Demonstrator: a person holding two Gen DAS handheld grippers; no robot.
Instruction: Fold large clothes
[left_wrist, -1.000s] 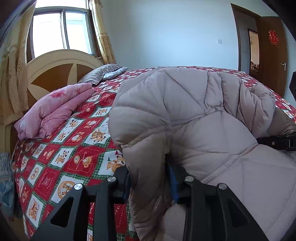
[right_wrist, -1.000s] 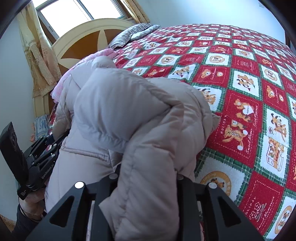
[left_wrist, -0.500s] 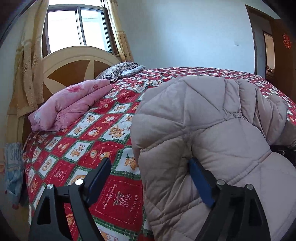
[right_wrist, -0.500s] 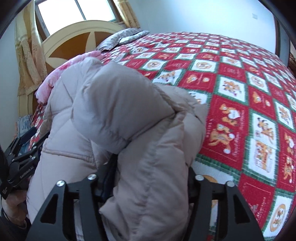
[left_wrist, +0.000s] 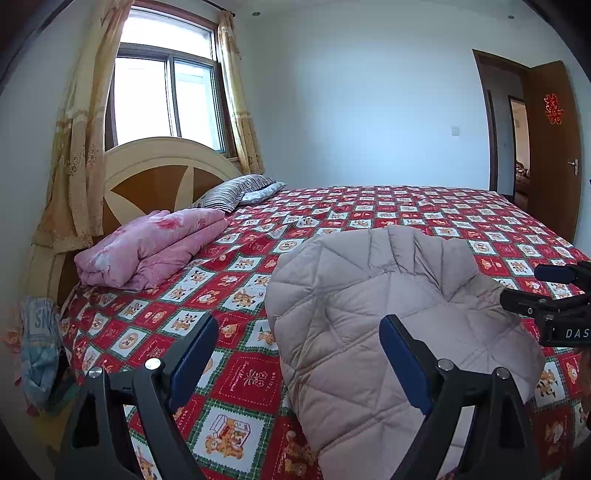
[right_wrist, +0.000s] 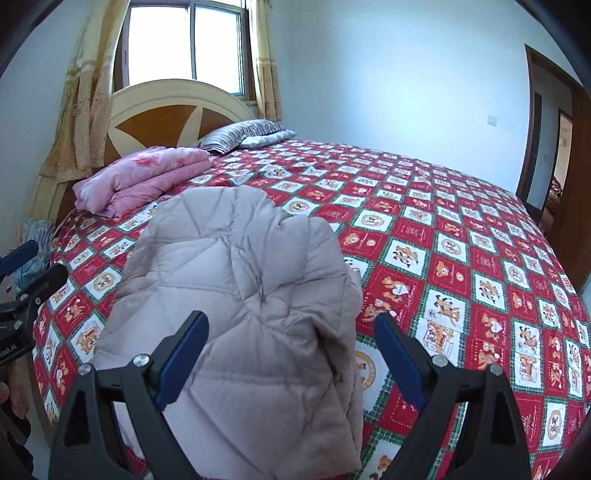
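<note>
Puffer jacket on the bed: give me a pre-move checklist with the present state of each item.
1. Left gripper clear of the puffer jacket: ok, jaws opening, pads off the fabric.
2. Right gripper clear: ok, jaws opening, jacket below but unpinched.
3. Jacket resting on the bedspread: ok.
4. Fold holding: ok, a compact bundle.
5. Sleeves tucked in: cannot tell.
6. Apart from the pink quilt: ok.

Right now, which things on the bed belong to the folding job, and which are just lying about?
Job: puffy jacket, left tongs and right tongs, both opening and off the jacket.

Lying about: pink quilt, striped pillow, bedspread.
</note>
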